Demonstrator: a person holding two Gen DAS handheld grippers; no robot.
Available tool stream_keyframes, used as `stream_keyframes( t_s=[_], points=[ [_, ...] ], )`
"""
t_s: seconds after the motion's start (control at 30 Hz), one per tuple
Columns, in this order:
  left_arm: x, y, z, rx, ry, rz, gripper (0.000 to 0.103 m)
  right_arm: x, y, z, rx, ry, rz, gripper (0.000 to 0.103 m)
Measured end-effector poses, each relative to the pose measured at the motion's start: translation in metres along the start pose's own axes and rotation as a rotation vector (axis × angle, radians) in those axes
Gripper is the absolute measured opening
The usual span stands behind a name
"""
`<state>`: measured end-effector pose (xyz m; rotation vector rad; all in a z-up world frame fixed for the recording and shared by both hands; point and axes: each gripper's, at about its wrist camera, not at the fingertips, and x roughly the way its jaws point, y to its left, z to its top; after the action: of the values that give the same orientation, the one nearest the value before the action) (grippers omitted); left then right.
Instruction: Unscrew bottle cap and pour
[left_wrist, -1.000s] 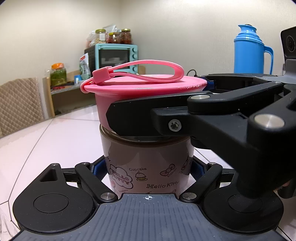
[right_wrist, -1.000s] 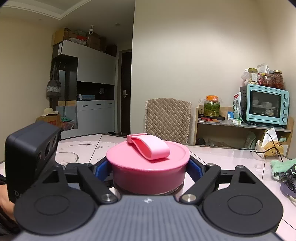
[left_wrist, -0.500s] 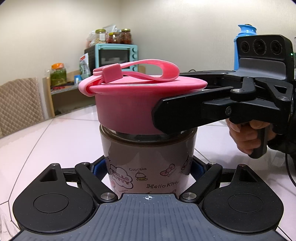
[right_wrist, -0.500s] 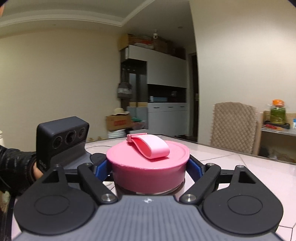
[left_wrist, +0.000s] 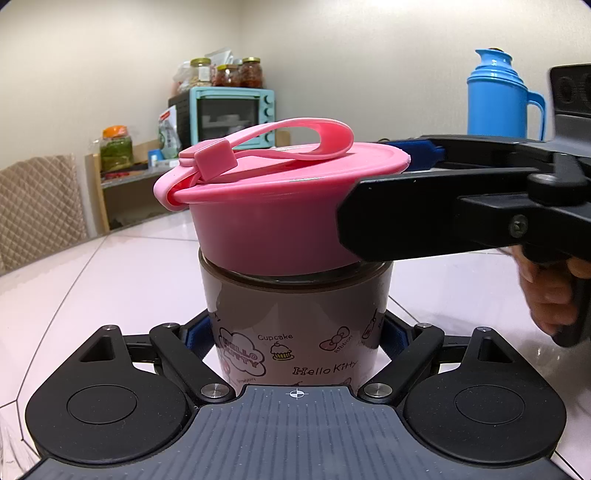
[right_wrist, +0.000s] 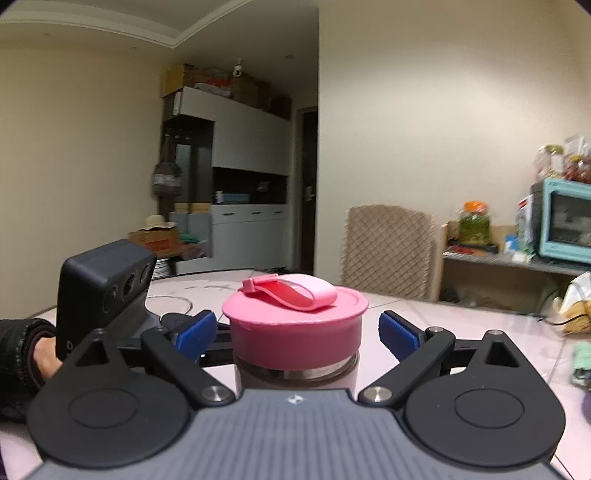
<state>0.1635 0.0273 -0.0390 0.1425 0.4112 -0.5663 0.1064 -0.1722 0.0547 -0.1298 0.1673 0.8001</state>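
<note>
Left gripper: clamped on the brown bottle, its blue pads pressed to both sides low on the body.
Bottle: stands upright on the pale table, long axis vertical.
Cap: pink, seated on the bottle's neck, strap loop folded across its top.
Right gripper: level with the cap, fingers spread, a clear gap each side; the cap lies straight ahead between them.
Coming move: judged a fresh grip to continue unscrewing.

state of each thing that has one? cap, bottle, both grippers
pink cap: on the bottle, strap folded flat on top
bottle: upright on the table
left gripper: shut on the bottle
right gripper: open, blue pads clear of the cap on both sides
</note>
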Motion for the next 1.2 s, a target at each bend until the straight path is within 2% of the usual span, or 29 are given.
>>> stream_keyframes(
  t_s=[0.2, 0.43, 0.73, 1.0, 1.07, 1.2],
  points=[
    [0.001, 0.001, 0.0, 0.0, 0.0, 0.0, 0.091, 0.012, 0.018, 0.002, -0.046, 0.016, -0.068, 0.096],
    [0.001, 0.001, 0.0, 0.0, 0.0, 0.0, 0.091, 0.022, 0.025, 0.002, -0.011, 0.038, -0.13, 0.096],
    [0.001, 0.001, 0.0, 0.0, 0.0, 0.0, 0.091, 0.023, 0.03, -0.002, -0.001, 0.045, -0.156, 0.095],
    [0.001, 0.001, 0.0, 0.0, 0.0, 0.0, 0.091, 0.023, 0.034, -0.001, 0.009, 0.055, -0.199, 0.09],
    [0.001, 0.001, 0.0, 0.0, 0.0, 0.0, 0.091, 0.024, 0.034, -0.001, 0.008, 0.055, -0.192, 0.086],
    [0.001, 0.002, 0.0, 0.0, 0.0, 0.0, 0.091, 0.024, 0.032, -0.004, 0.007, 0.051, -0.174, 0.085]
  ],
)
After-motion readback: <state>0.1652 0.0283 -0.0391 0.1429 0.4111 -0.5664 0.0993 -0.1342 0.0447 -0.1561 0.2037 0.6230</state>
